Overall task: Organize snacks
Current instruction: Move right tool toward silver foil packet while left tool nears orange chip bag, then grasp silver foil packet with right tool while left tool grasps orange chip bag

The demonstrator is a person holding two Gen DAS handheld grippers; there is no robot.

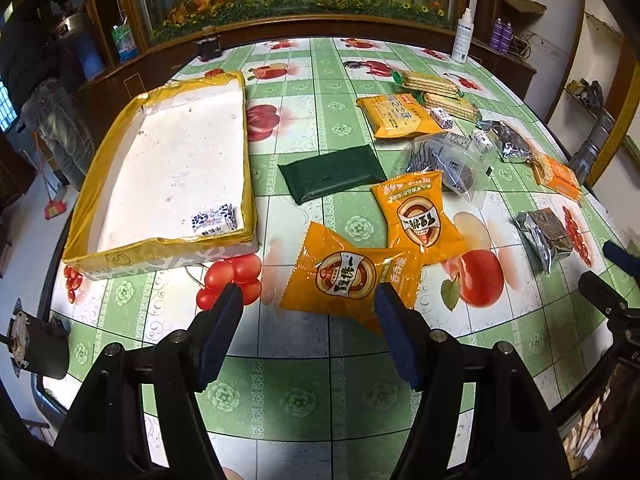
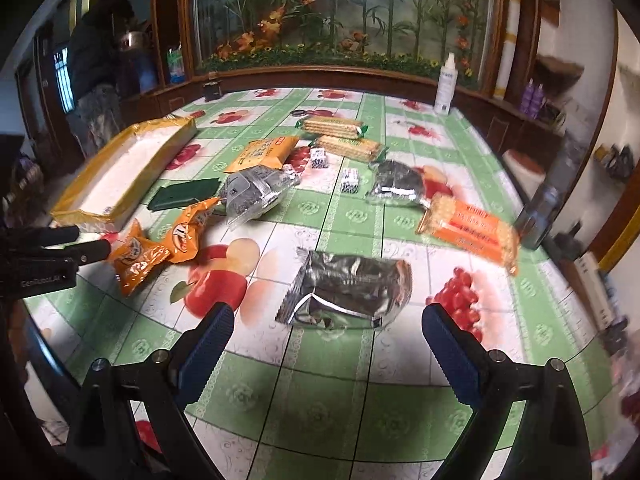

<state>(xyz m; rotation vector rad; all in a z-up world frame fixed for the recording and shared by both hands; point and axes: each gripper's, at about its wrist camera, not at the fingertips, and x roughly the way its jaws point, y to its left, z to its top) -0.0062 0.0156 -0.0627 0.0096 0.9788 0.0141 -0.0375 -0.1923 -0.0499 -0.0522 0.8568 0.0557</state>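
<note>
A shallow yellow-rimmed box (image 1: 92,184) lies at the table's left with one small blue-and-white candy (image 1: 213,221) inside. My left gripper (image 1: 310,300) is open just before an orange snack packet (image 1: 344,276); a second orange packet (image 1: 418,216) lies behind it. My right gripper (image 2: 328,320) is open right before a silver foil packet (image 2: 352,288). A dark green packet (image 1: 332,172), a clear dark-filled bag (image 2: 256,192), cracker packs (image 2: 334,126) and an orange cracker pack (image 2: 468,228) are scattered on the table.
The table has a green fruit-print cloth (image 2: 320,392). A white spray bottle (image 2: 446,84) stands at the back right. A wooden cabinet with a flower panel (image 2: 340,12) runs behind. A person (image 1: 44,80) stands at far left.
</note>
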